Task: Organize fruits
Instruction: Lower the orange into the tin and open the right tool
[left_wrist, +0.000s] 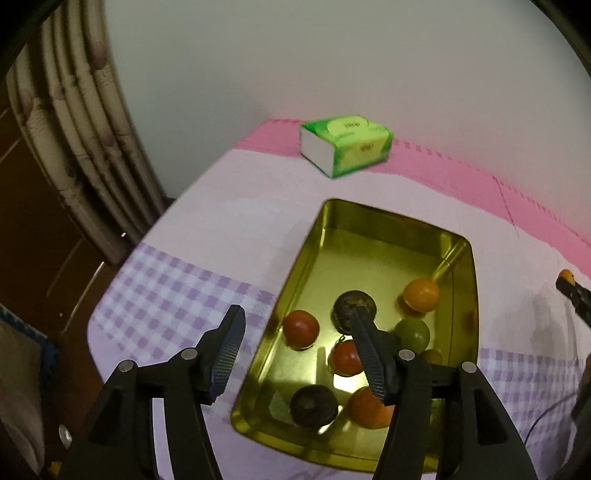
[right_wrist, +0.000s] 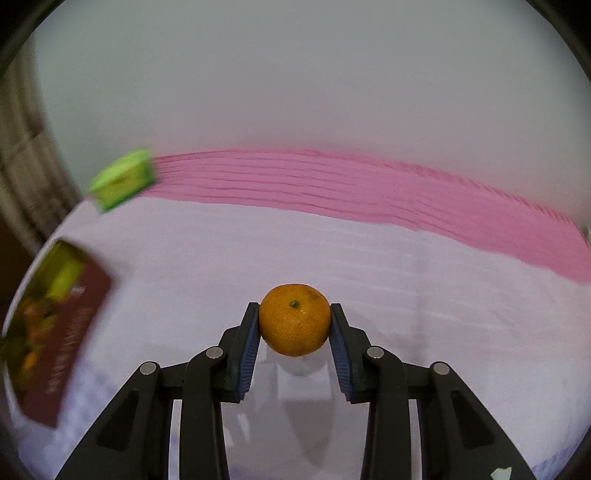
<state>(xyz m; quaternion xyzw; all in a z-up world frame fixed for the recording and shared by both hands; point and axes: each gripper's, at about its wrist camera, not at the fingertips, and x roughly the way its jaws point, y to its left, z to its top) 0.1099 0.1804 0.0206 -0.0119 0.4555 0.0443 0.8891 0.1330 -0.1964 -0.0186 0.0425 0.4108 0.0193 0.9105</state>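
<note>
The right tool (right_wrist: 294, 325) pinches an orange mandarin (right_wrist: 294, 319) between its two blue pads, one pad on each side of the fruit, stem end facing the camera. It is held above the pale lilac cloth of the table (right_wrist: 406, 295), well right of the gold tray (left_wrist: 369, 236).

The left tool (left_wrist: 295, 332) is spread wide and grips nothing — it hangs over the tray's near left corner, one finger above the checked cloth, the other above the fruit. Inside the tray lie two red fruits (left_wrist: 301, 328), two dark brown ones (left_wrist: 314, 406), a green one (left_wrist: 413, 334) and two orange ones (left_wrist: 422, 295). A green tissue pack (left_wrist: 345, 146) sits beyond the tray, near the pink far strip.
</note>
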